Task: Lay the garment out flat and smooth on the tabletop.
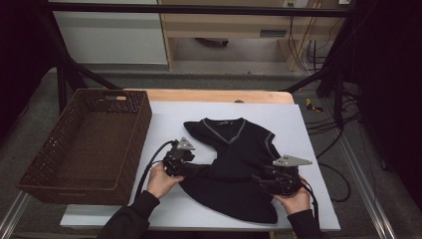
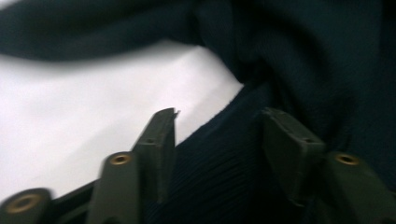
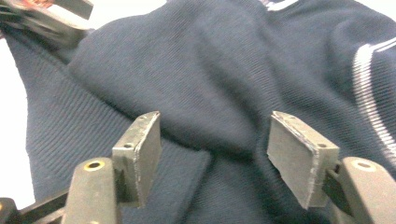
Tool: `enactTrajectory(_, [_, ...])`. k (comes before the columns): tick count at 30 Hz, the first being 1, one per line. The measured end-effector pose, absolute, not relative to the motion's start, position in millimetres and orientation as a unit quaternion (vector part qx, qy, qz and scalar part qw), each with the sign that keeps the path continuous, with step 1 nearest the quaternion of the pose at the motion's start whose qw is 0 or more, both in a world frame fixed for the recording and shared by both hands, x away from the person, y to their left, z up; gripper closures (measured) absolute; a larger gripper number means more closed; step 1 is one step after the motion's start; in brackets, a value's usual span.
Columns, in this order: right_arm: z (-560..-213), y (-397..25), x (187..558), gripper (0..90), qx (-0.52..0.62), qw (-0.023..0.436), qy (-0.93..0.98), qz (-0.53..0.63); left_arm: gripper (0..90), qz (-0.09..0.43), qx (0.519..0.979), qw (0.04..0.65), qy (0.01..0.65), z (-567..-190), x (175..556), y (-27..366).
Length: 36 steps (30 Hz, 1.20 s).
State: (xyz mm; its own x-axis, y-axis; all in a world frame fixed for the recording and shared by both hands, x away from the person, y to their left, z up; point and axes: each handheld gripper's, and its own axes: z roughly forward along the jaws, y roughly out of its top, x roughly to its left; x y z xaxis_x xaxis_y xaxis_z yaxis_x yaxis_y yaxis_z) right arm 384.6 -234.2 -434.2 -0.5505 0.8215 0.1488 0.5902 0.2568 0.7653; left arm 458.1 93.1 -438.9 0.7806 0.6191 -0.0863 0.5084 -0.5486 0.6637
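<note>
A dark navy sleeveless sweater (image 1: pixel 239 149) with pale trim at the V-neck and armholes lies rumpled on a white board (image 1: pixel 164 119). My left gripper (image 1: pixel 193 168) sits at the sweater's left edge. In the left gripper view my left gripper (image 2: pixel 219 128) is open, and a ribbed edge of the sweater (image 2: pixel 303 56) lies between its jaws. My right gripper (image 1: pixel 258 179) rests over the sweater's lower right part. In the right gripper view my right gripper (image 3: pixel 215 135) is open just above the folded sweater (image 3: pixel 224 60), with the left gripper (image 3: pixel 42 18) at the top left.
A brown wicker basket (image 1: pixel 142 119) with nothing in it stands at the left, its right wall along the board. A wooden table edge (image 1: pixel 214 94) shows behind the board. Bare white board (image 2: pixel 70 102) lies left of the sweater. Cables hang at the back right.
</note>
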Motion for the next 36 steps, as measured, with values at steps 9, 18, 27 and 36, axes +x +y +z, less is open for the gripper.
enactTrajectory(9, [-454,-218,387,47.9,0.449,0.091,0.811,0.364,77.6,0.032,0.897,0.318,0.305,-449,461,86])
enactTrajectory(18, [-453,-213,384,84.5,0.429,0.077,0.832,0.344,83.5,0.083,0.892,0.307,0.320,-432,451,105])
enactTrajectory(27, [-428,-234,379,84.9,0.435,0.118,0.810,0.375,83.5,0.135,0.846,0.318,0.406,-407,423,174])
enactTrajectory(36, [-417,-256,379,84.8,0.457,0.158,0.780,0.397,82.4,0.149,0.861,0.323,0.363,-404,385,147])
